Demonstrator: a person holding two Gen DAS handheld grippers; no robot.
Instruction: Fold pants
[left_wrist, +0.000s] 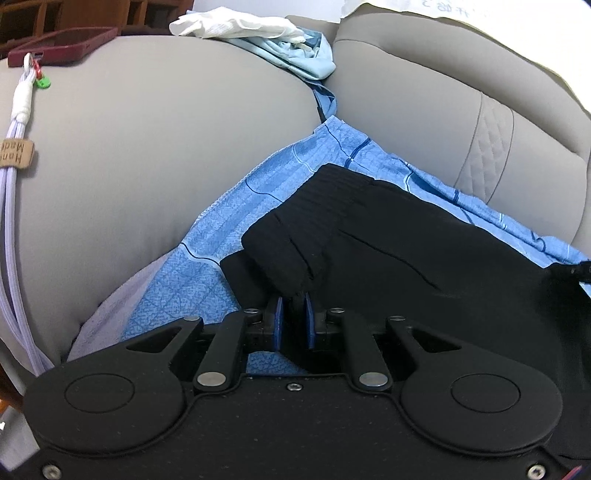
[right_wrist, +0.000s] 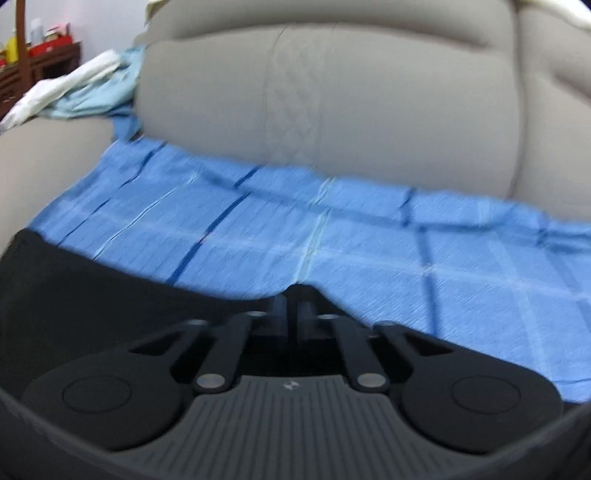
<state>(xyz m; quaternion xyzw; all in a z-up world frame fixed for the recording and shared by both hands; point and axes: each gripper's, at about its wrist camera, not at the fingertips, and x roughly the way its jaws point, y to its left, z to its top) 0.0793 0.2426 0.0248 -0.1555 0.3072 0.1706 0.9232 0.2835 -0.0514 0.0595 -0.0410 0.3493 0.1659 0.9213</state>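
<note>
Left gripper (left_wrist: 293, 301) is clamped on the pants (left_wrist: 388, 236) waistband; right gripper (right_wrist: 291, 301) is closed on their edge. Pants lie on the blue cloth (right_wrist: 332, 236). Both edges should be carried level, kept taut, laid down square.

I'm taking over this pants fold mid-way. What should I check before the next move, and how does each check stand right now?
1. Left claw shut on black pants at the ribbed waistband: ok.
2. Right claw shut on a pants edge: ok, though that view is blurred.
3. Pants over the blue checked sheet: ok.
4. Fabric flat between the claws: not ok, waistband bunched.
5. Legs aligned: cannot tell.
</note>
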